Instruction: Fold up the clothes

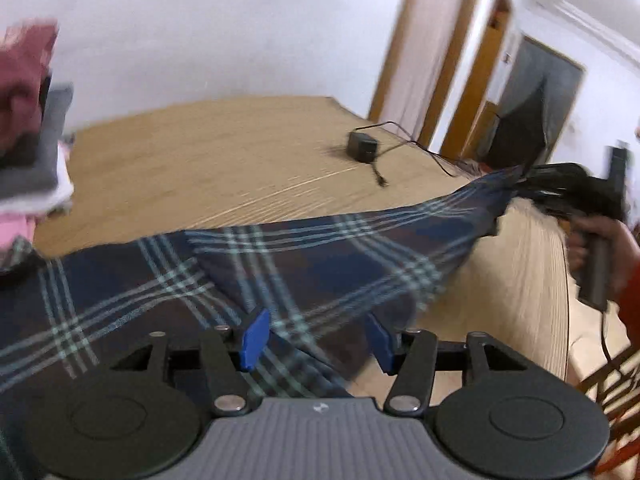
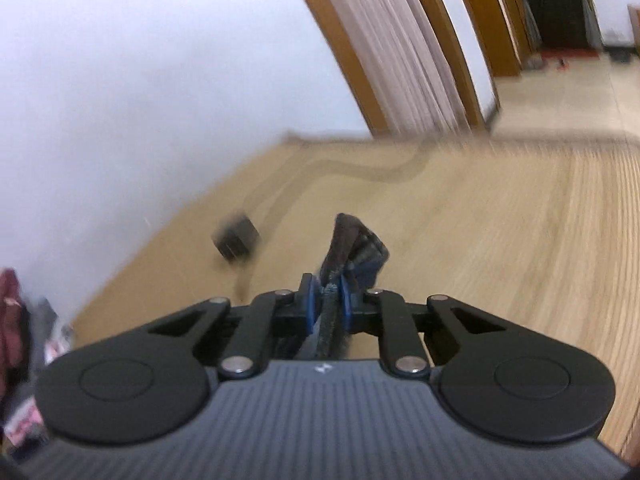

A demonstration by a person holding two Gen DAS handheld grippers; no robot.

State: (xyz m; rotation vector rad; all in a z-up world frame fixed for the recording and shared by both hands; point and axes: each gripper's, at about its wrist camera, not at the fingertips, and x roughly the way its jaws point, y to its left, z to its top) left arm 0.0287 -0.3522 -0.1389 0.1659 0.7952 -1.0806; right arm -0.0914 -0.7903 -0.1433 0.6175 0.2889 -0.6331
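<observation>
Table [image 1: 224,160] of pale wood grain filled the middle of both views, running back to a white wall. Across the lower half of the left wrist view lay a dark blue plaid garment [image 1: 280,264], spread on the table from the lower left and pulled up into a taut strip toward the middle right of the frame. There the right tongs [image 1: 532,184] gripped its far corner, a hand [image 1: 600,248] around the handle. In the right wrist view the right tongs [image 2: 329,300] stood nearly closed, blue pads pinching a bunched fold of the plaid cloth that stuck up just above them at frame centre. The left tongs [image 1: 316,336], at bottom centre of their own view, stood about half open over the plaid cloth, holding nothing; the pads were clear of the fabric. A stack of folded clothes [image 1: 28,152] sat at the left edge. A small black adapter [image 1: 362,146] with its cable lay on the table, upper right of centre.
</observation>
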